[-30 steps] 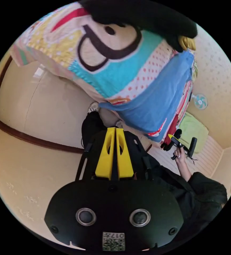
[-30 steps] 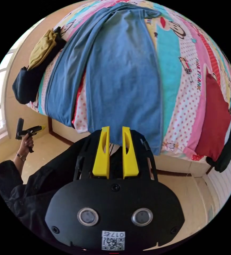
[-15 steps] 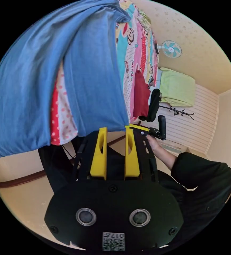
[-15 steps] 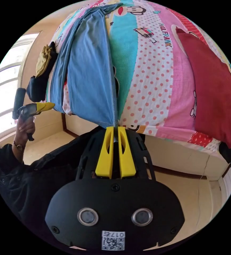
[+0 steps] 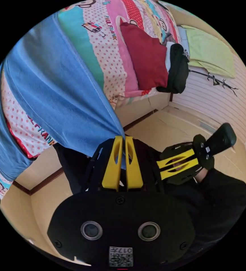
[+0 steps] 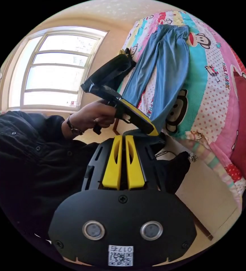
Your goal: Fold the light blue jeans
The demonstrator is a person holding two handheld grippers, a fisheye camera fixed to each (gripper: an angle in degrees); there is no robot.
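**Left gripper takes the hem of the jeans leg**

At the foot edge of the bed, the light blue jeans lie lengthwise over the cartoon-print bedspread, waistband far up the mattress and both legs running down to the edge, where the cuffs hang over the side. The left gripper now has its 2 yellow jaws closed together on the corner of the nearer leg's hem, and the cloth pulls into a taut point where it enters them. Half a second ago these jaws stood apart just below that hem; a second ago they were shut and empty.

The right gripper has gone the other way. Half a second ago its jaws were drawn together at the hem, seemingly pinching it; now they are closed with a thin gap and, as far as the right gripper view allows, nothing between them, though the left tool crosses just above their tips and hides part of that spot. In the left gripper view the right tool sits low beside the person's dark sleeve, apart from the denim.

So the hem looks to have been handed across to the left. With 1 corner held, the fold itself is not begun; the other leg is untouched.

A red garment and a black one rest further along the bed.
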